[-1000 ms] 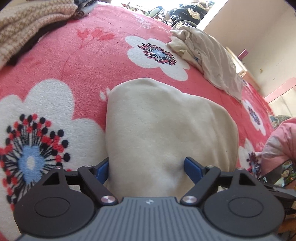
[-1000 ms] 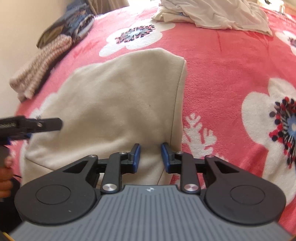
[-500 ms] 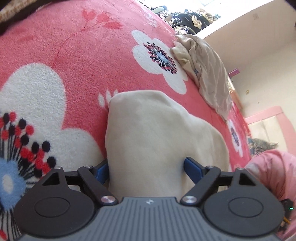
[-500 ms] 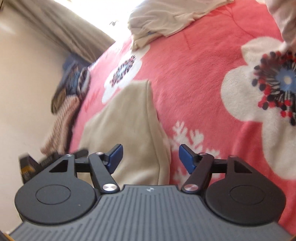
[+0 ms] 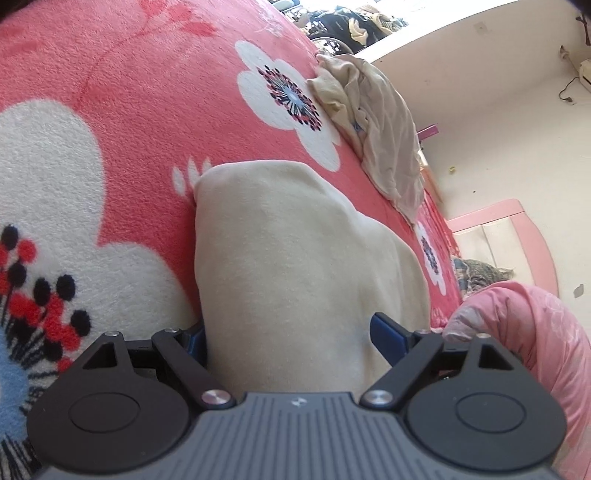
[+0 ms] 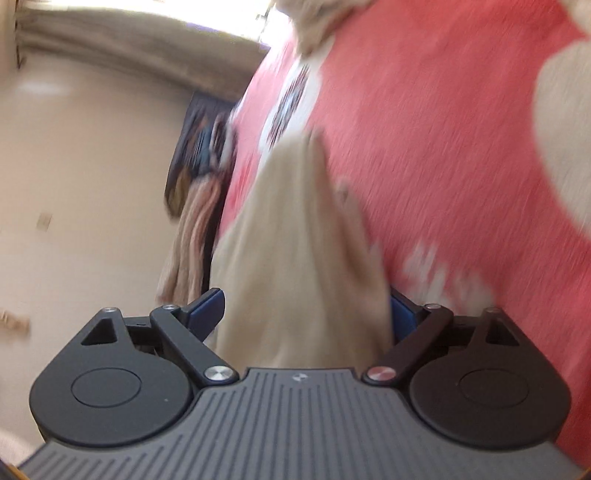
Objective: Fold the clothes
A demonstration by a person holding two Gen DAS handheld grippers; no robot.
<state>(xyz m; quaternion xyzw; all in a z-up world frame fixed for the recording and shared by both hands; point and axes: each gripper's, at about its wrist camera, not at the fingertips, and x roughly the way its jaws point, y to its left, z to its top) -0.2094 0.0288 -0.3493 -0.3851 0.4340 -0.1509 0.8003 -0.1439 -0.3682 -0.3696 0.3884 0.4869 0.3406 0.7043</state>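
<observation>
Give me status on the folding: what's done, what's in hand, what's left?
Done: the beige garment lies folded into a compact shape on the red floral blanket. In hand: nothing gripped; the left gripper stands open around its near edge, and the right gripper is opening, cloth between the fingers but not pinched. Left: a crumpled cream garment further back on the blanket is unfolded.

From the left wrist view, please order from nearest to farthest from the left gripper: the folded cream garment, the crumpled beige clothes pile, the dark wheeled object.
1. Folded cream garment, between the left gripper's open jaws.
2. Crumpled beige clothes pile, upper right on the blanket.
3. Dark wheeled object, beyond the bed's far edge.
</observation>
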